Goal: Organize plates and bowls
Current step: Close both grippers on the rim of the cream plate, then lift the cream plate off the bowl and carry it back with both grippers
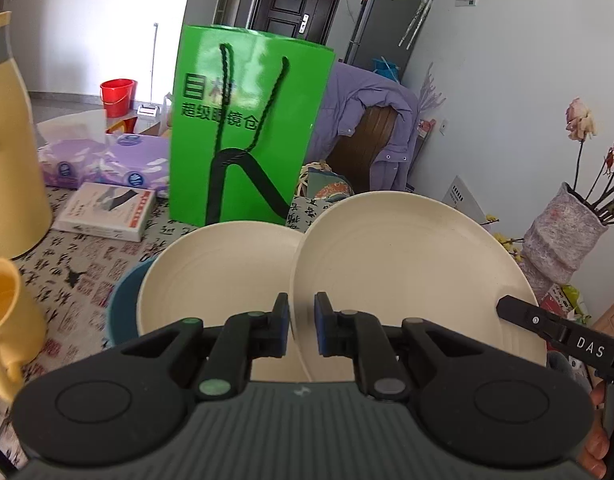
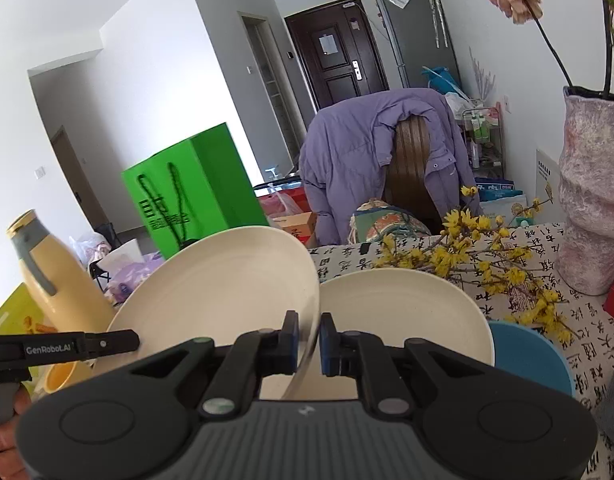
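A cream plate (image 1: 407, 264) is held tilted above the table by both grippers. My left gripper (image 1: 302, 326) has its blue pads on either side of the plate's near rim. My right gripper (image 2: 309, 340) is shut on the same plate (image 2: 219, 292) at its opposite rim; its black finger (image 1: 519, 312) shows at the plate's right edge in the left wrist view. A second cream plate (image 1: 211, 276) lies in a blue bowl (image 1: 121, 312) below; they also show in the right wrist view, plate (image 2: 399, 308) and bowl (image 2: 531, 356).
A green paper bag (image 1: 247, 128) stands behind the plates. A yellow flask (image 1: 11, 152), a yellow mug (image 1: 7, 320), a book (image 1: 107, 212) and tissue packs (image 1: 107, 160) sit left. A grey vase (image 1: 559, 240) with flowers and yellow blossoms (image 2: 487, 256) are right.
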Demonstrator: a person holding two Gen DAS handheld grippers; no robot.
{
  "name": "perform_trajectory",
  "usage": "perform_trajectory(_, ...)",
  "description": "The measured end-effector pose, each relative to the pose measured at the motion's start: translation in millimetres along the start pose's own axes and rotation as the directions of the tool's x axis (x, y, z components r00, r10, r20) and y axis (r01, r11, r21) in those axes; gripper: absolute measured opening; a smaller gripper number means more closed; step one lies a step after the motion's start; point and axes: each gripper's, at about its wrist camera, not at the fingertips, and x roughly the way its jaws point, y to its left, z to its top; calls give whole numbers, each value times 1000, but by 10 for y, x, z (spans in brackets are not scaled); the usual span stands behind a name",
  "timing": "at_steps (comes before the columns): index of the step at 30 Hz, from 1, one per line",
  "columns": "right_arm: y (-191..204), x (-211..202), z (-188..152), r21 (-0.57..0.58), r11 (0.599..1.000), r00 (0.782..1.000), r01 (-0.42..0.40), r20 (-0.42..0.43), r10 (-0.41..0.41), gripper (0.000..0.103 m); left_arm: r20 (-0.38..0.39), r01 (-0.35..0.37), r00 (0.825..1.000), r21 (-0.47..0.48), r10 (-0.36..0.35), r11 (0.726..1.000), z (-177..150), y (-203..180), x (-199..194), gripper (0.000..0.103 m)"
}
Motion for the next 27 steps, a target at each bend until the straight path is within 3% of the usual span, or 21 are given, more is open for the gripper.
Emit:
perform_trajectory(12,490,-997,-695,-39,998,999,-52,15,53,11,43,6,999,-35,-4,999,-768,227,-1089,13)
perform_trajectory(17,681,-1359,-1056,-89,995,998,-42,39,46,11,17,9,1000,-55,-8,998,-1103,310,-1373,14)
perform_trajectory(27,856,-1938,-1726,-99,993,996,-64,49,69,11,60,-12,998,-74,16,997,-1700,409,-1871,13)
